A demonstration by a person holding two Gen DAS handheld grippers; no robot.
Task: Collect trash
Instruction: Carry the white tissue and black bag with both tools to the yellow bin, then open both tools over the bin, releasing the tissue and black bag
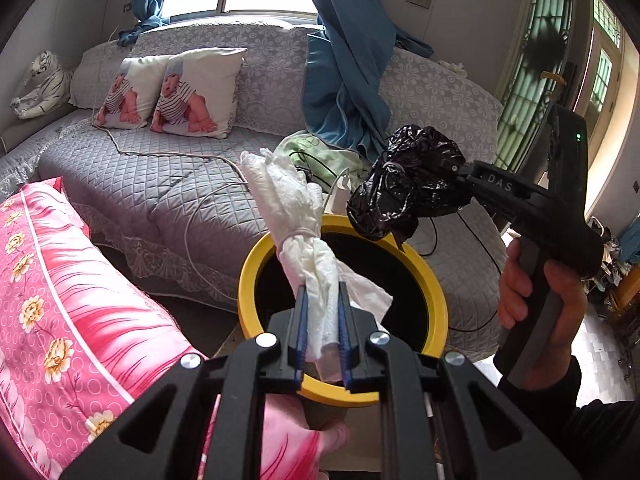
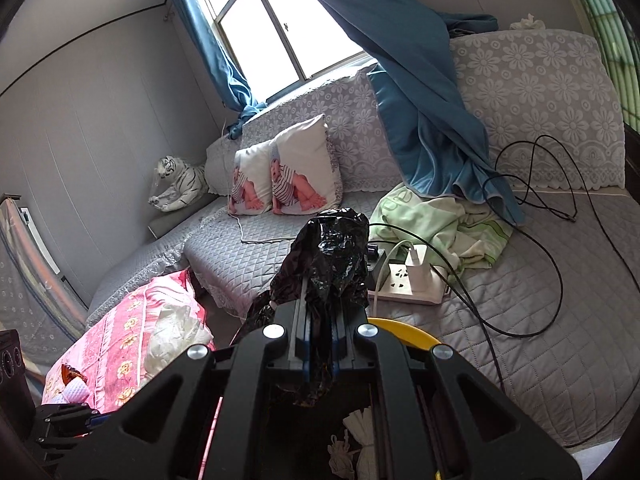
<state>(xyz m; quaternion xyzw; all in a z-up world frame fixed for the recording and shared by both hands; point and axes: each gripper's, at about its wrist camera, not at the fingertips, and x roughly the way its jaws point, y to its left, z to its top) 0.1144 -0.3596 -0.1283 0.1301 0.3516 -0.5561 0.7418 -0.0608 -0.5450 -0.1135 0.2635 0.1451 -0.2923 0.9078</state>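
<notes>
My left gripper point(image 1: 323, 292) is shut on a white crumpled tissue bundle point(image 1: 296, 216), held upright over the mouth of a yellow-rimmed trash bin point(image 1: 434, 280). My right gripper point(image 1: 434, 166) is shut on a crumpled black plastic bag point(image 1: 408, 184), held above the bin's far rim. In the right wrist view the same bag point(image 2: 328, 256) sticks up between the gripper's point(image 2: 320, 300) blue pads, and a slice of the bin's yellow rim point(image 2: 404, 332) shows below. White tied tissue pieces point(image 2: 360, 436) lie inside the bin.
A grey quilted sofa point(image 1: 160, 184) fills the background, with two baby-print cushions point(image 1: 176, 92), a green cloth point(image 2: 444, 220), a white power strip point(image 2: 408, 284) with black cables, and a hanging blue curtain point(image 1: 344, 60). A pink floral pillow point(image 1: 64, 300) lies at left, a tiger toy point(image 1: 44, 84) far left.
</notes>
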